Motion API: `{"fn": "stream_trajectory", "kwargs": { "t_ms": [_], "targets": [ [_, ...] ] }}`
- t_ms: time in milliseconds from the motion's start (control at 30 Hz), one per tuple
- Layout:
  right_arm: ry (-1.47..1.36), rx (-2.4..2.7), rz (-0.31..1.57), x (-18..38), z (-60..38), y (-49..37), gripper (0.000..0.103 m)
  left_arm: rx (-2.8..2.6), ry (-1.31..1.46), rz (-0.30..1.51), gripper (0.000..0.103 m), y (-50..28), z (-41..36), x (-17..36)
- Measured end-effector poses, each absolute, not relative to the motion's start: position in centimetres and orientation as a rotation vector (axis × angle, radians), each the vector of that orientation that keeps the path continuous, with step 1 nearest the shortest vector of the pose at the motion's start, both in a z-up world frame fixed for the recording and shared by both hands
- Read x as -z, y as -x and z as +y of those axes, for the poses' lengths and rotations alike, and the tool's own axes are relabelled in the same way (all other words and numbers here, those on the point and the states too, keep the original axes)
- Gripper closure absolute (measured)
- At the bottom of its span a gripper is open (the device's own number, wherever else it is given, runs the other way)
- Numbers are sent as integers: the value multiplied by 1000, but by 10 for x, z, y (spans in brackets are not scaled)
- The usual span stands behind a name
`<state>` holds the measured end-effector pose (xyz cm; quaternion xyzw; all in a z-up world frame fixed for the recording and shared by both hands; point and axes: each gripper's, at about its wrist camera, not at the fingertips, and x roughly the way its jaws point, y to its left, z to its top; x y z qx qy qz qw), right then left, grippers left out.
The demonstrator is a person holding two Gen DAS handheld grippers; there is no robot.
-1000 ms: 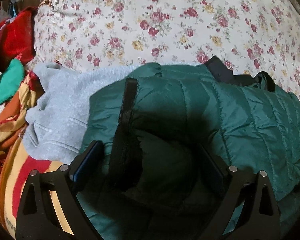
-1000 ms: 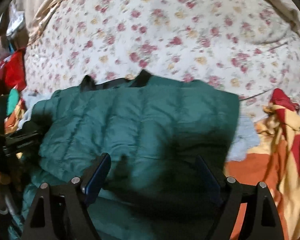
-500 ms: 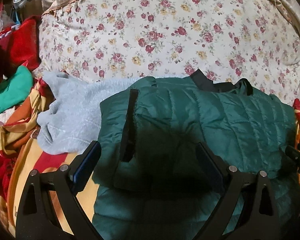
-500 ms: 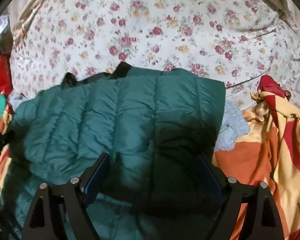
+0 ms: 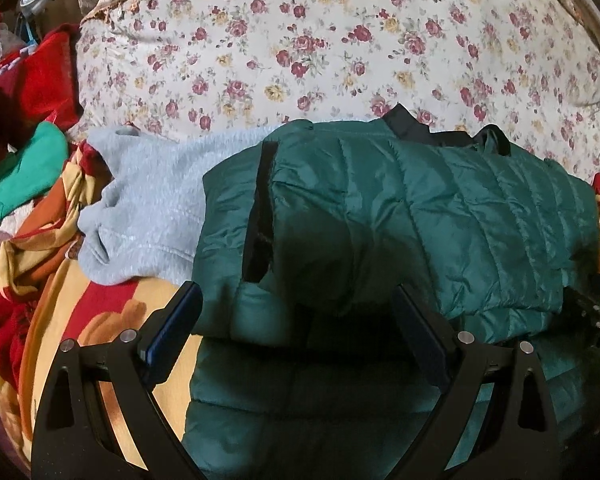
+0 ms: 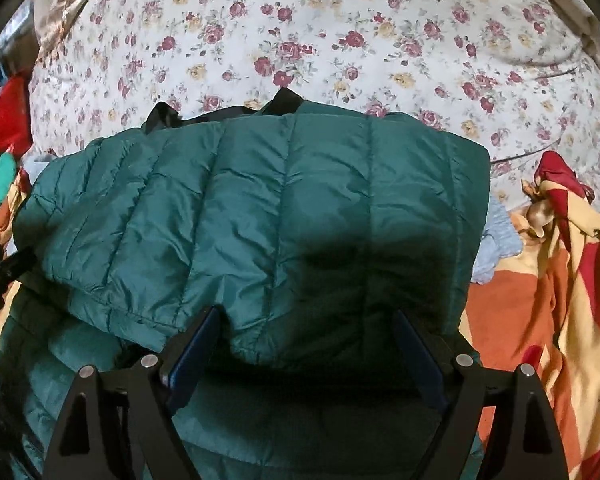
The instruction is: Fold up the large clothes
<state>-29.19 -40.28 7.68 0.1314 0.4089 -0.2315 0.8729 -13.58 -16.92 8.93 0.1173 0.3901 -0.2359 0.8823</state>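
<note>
A dark green quilted puffer jacket [image 5: 440,216] lies on the bed with its upper part doubled over the lower part; a black zipper edge runs down its left side. It also fills the right wrist view [image 6: 260,208]. My left gripper [image 5: 296,320] is open and empty, hovering just above the near left part of the jacket. My right gripper [image 6: 306,340] is open and empty, above the near edge of the folded layer. The other gripper's black body shows at the right edge of the left wrist view and at the left edge of the right wrist view.
A floral bedsheet [image 5: 320,48] covers the bed behind the jacket. A grey sweater [image 5: 148,208] lies left of the jacket, partly under it. A red, orange and yellow blanket [image 6: 552,280] lies on both sides. Red and green clothes [image 5: 28,128] are piled at far left.
Both grippers have drawn back from the jacket, so more of the bed and jacket shows. Both stay open and empty. The folded jacket lies still.
</note>
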Motion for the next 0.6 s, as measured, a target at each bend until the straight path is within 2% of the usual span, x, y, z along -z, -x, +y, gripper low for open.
{"fn": "stream_trajectory", "kwargs": {
  "t_ms": [233, 600],
  "targets": [
    [-286, 479, 828, -91, -396, 315, 17, 495, -247, 802, 8, 147, -160, -96],
    [-312, 500, 858, -79, -393, 341, 17, 485, -281, 796, 8, 169, -137, -95]
  ]
}}
